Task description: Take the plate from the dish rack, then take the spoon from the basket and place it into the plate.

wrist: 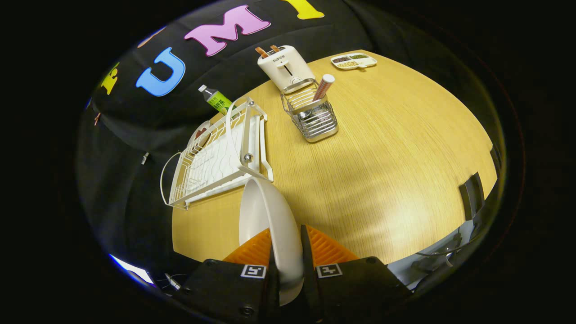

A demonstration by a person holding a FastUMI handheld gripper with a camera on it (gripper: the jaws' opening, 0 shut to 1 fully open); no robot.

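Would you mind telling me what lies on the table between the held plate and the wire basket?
Only bare wooden table in the gripper view; the tongs grip the plate, the basket stands beyond.

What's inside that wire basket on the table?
In the basket a spoon stands, handle up; its bowl is hidden among the wires. The gripper grips the plate.

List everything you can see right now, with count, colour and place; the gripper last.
plate: one, white, held on edge between the fingers
dish rack: one, white, just beyond the plate
bottle: one, green label, behind the rack
basket: one, metal wire, mid-table
spoon: one, pale handle, standing in the basket
toaster: one, cream, behind the basket
snack tray: one, white, table's far edge
table: one, light wood
gripper: one, shut on the plate
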